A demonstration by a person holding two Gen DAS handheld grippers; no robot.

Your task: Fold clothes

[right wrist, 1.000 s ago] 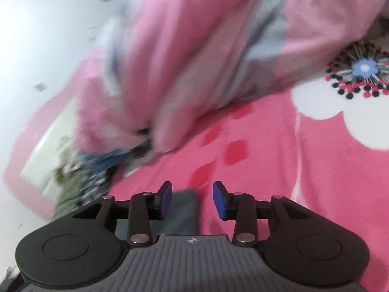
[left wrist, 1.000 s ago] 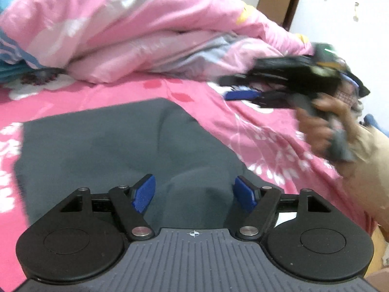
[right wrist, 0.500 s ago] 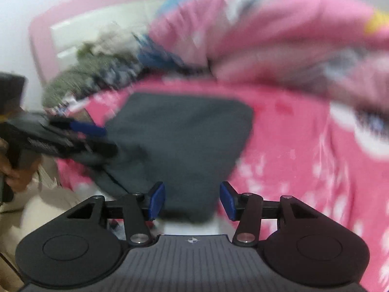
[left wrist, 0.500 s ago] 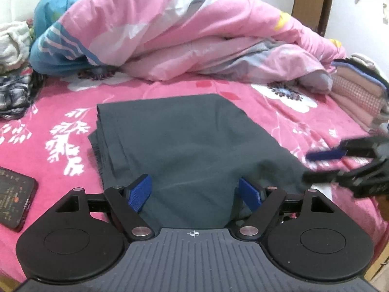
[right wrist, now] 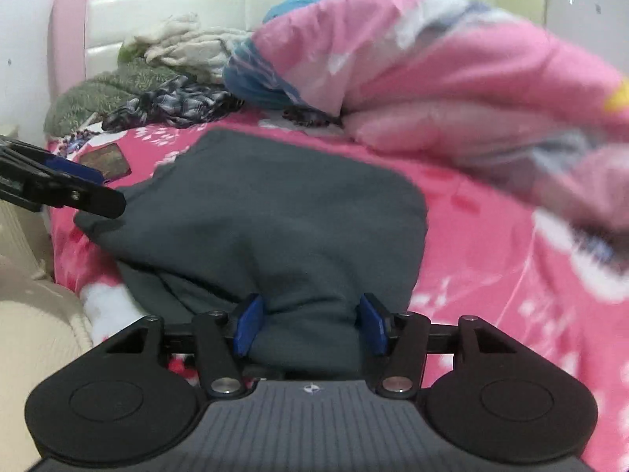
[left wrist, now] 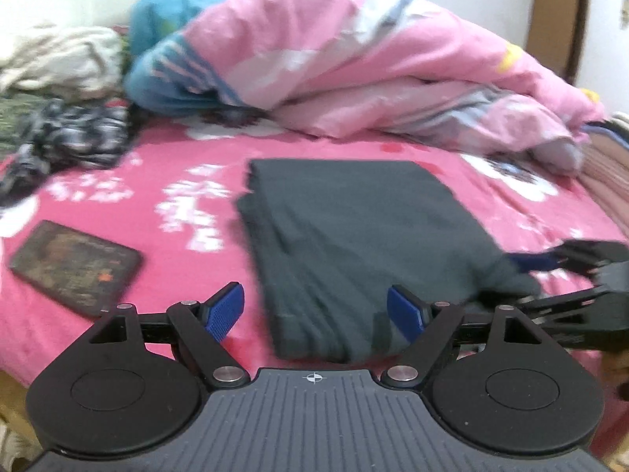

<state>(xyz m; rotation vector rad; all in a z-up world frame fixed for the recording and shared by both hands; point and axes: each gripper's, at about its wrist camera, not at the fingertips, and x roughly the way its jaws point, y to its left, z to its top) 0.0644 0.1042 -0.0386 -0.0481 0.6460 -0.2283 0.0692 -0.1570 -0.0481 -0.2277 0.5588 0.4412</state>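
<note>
I have swung both hands round in the last second; a moment ago my right wrist camera showed only quilt and sheet, and now the dark grey garment (right wrist: pixel 275 216) fills its middle; the left view has slid from the cloth's near edge to the whole folded piece (left wrist: pixel 354 244), lying flat on the near middle of the bed. The right gripper (right wrist: pixel 308 324) has come down over the garment's near right corner, and its jaws are opening with a hump of grey cloth between the pads (I cannot tell whether they press on it). The left gripper (left wrist: pixel 316 310) stands spread wide over the near left edge, holding nothing. I judge one fold is done and both hands are setting up on the near corners for the next.

The surface is a pink floral bedsheet (left wrist: pixel 188 196), soft and likely to let cloth drag; a dark phone (left wrist: pixel 74 263) lies near left; a pink quilt (left wrist: pixel 354 67) is heaped far right; crumpled clothes (right wrist: pixel 173 102) sit far left by the pink headboard (right wrist: pixel 70 8); pale walls lie beyond.
</note>
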